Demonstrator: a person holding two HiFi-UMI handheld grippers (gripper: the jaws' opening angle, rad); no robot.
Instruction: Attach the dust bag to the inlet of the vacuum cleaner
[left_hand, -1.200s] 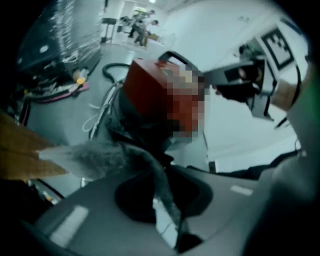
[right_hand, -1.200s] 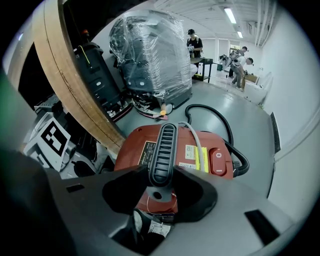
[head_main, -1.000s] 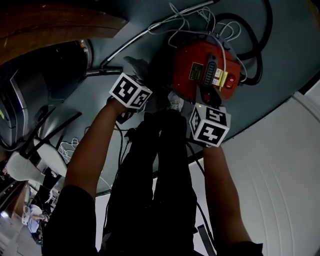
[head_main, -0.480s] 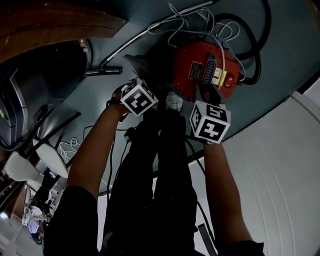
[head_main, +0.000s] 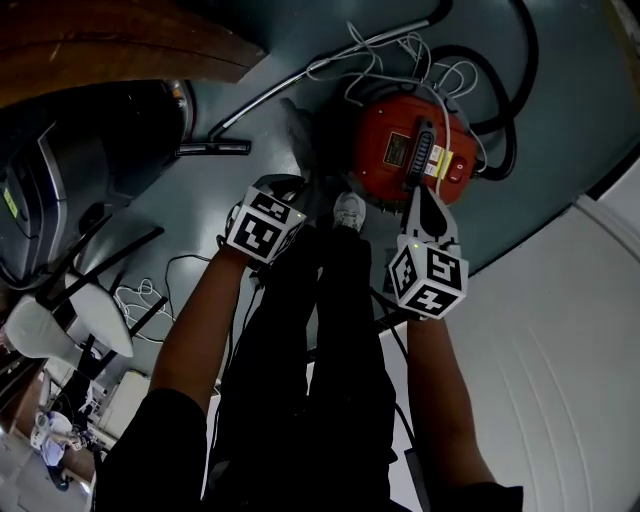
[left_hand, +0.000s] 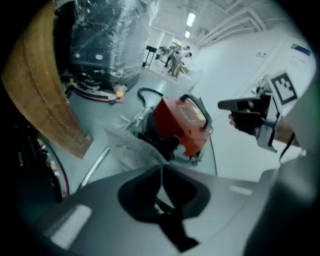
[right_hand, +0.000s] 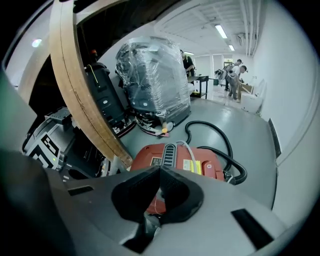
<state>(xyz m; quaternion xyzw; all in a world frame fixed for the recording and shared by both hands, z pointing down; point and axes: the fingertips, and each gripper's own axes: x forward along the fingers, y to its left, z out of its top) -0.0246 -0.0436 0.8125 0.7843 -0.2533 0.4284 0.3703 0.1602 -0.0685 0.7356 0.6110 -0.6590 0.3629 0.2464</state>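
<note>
**Head view.** The red vacuum cleaner (head_main: 410, 150) sits on the grey floor ahead of the person's shoe (head_main: 348, 210). A black hose (head_main: 505, 110) loops round its far side and a white cord (head_main: 385, 55) lies tangled beyond it. The dust bag (head_main: 298, 125) is a pale grey, crumpled shape on the floor against the machine's dark left end. Whether it is seated on the inlet cannot be told. The left tongs (head_main: 278, 192) hang near the bag and the right tongs (head_main: 422, 195) hang just short of the vacuum cleaner.

**Left gripper view.** The left tongs (left_hand: 161, 169) have their jaws together. The dust bag (left_hand: 127, 145) runs up to the tips in the picture, but no pinch on it shows. It lies beside the vacuum cleaner (left_hand: 180, 122).

**Right gripper view.** The right tongs (right_hand: 160, 172) have just been closing and now stand fully closed, with nothing between them. The vacuum cleaner (right_hand: 175, 160) lies straight ahead.

**Handling.** The bag looks thin, light and limp, so it would likely fold or tear if gripped by its body. The better hold is probably the stiffer collar round its mouth, one side in each tongs, pushed square onto the inlet.
</note>
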